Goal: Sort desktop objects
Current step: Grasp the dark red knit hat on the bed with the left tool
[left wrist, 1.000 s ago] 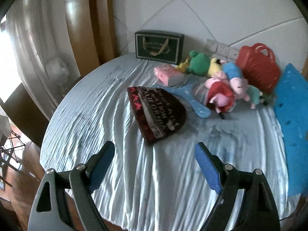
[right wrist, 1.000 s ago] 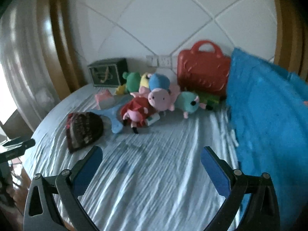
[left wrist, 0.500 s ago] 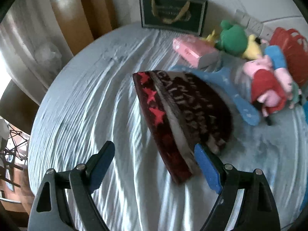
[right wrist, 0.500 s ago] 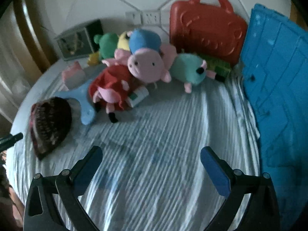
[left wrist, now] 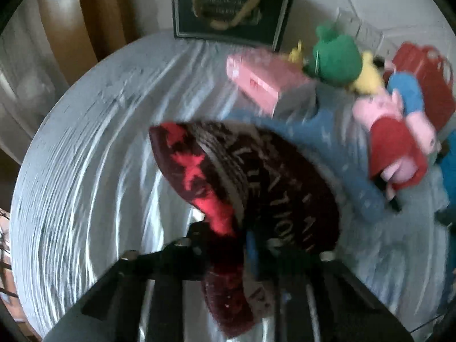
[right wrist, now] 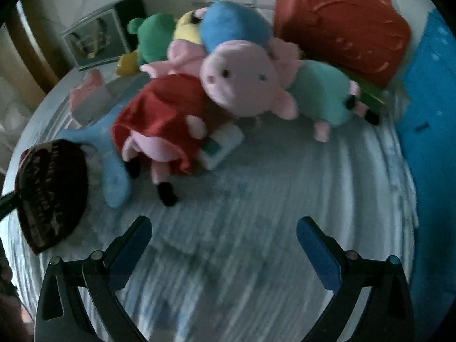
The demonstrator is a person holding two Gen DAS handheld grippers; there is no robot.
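A dark knit hat (left wrist: 256,188) with red stars and white lettering lies on the pale blue cloth. My left gripper (left wrist: 239,245) is shut on the hat's near brim, which bunches between the fingers. The hat also shows at the left edge of the right wrist view (right wrist: 51,191). My right gripper (right wrist: 225,245) is open and empty above the cloth, in front of a pile of plush pigs: one in a red dress (right wrist: 162,125), a pink-headed one (right wrist: 245,82) and one in teal (right wrist: 322,97).
A pink box (left wrist: 265,82), a light blue hanger-shaped piece (left wrist: 342,154), a green plush (left wrist: 336,57), a dark gift bag (left wrist: 230,11) and a red plastic case (right wrist: 342,22) stand at the back. A blue panel (right wrist: 427,131) rises at the right. A small white box (right wrist: 222,148) lies by the red-dress plush.
My left gripper moved forward onto the hat and shut on its brim. My right gripper moved closer to the plush pile and stayed open.
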